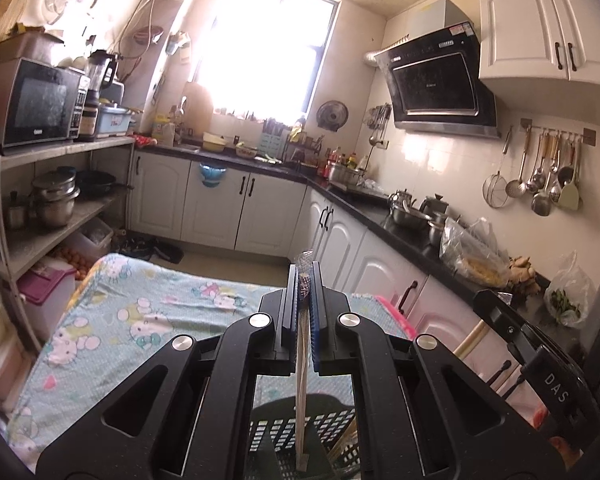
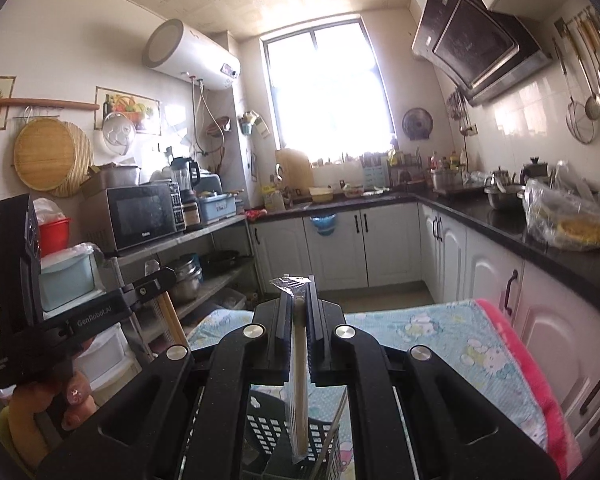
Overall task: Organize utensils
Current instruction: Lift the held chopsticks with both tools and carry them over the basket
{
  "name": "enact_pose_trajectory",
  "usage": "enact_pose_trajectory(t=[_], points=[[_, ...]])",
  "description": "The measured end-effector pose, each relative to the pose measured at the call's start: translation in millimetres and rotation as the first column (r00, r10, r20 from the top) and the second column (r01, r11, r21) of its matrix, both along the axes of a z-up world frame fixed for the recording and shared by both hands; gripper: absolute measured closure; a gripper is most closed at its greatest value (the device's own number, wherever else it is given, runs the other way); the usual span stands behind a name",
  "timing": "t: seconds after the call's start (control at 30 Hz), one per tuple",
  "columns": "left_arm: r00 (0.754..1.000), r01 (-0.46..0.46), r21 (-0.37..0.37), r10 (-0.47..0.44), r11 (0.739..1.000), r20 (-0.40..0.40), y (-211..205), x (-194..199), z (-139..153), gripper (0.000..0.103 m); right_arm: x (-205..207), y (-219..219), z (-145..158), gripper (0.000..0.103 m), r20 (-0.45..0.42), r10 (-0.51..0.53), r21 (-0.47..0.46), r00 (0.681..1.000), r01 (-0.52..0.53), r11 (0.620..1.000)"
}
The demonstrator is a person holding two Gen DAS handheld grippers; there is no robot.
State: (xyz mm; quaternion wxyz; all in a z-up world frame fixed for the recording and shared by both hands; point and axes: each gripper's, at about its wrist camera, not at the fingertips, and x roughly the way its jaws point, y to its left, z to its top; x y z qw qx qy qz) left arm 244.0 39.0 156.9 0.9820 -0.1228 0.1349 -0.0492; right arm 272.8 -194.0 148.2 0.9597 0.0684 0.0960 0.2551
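Nearest in each wrist view is a claw pinching a utensil. The left claw (image 1: 305, 280) is pressed tight on a pair of wrapped chopsticks (image 1: 302, 380), pale sticks that hang down from the pads toward the black slotted basket (image 1: 284, 432) below; the sticks' lower end shows just over, or perhaps just inside, the basket, and I cannot tell which. The right claw (image 2: 299, 292) is likewise clamped on a second wrapped pair (image 2: 299, 384), its clear sleeve poking out above the fingertips and its lower end hanging before the same basket (image 2: 268, 436).

Judging progress: the sorting looks to be mid-way at most. Two pairs are in hand and not yet released, and in both views at least one more pale stick already leans inside the basket at the right (whether it is a single stick or a pair is hard to tell). What remains, as I read it, is lowering both held pairs into the basket and letting go.

Counted: two claws, two held pairs of chopsticks, one basket. A hand (image 2: 56, 400) grips the left tool's handle at the left of the right wrist view.

Further out, the basket sits on a counter covered with a cartoon-print cloth (image 1: 140, 312), light blue with a pink border. Beyond that stand white kitchen cupboards (image 1: 216, 208), a shelf with one microwave (image 1: 32, 108), and a wall rail of hanging ladles and strainers (image 1: 540, 172) (none of these seems part of the job).
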Motion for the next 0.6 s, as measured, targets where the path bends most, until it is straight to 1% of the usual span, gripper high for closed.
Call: enact_pose_trajectory(t=[0.2,0.4,0.6], points=[[0.999,0.017,-0.015,-0.017,1.0,-0.033,1.2,5.7,-27.9,0.101,6.8,6.2,-21.5,0.097,-0.047,0.008,0.012,0.999,-0.008,1.0],[0.999,0.033,-0.032,-0.034,0.999,-0.039,3.3,6.3,-45.6,0.101,10.0,10.3,-37.9,0.097,-0.084,0.018,0.014,0.996,-0.017,1.0],[0.997,0.04,-0.046,-0.043,0.998,-0.062,5.9,5.7,-59.8,0.101,11.1,11.5,-50.7,0.096,-0.113,0.015,0.015,0.993,-0.013,1.0]])
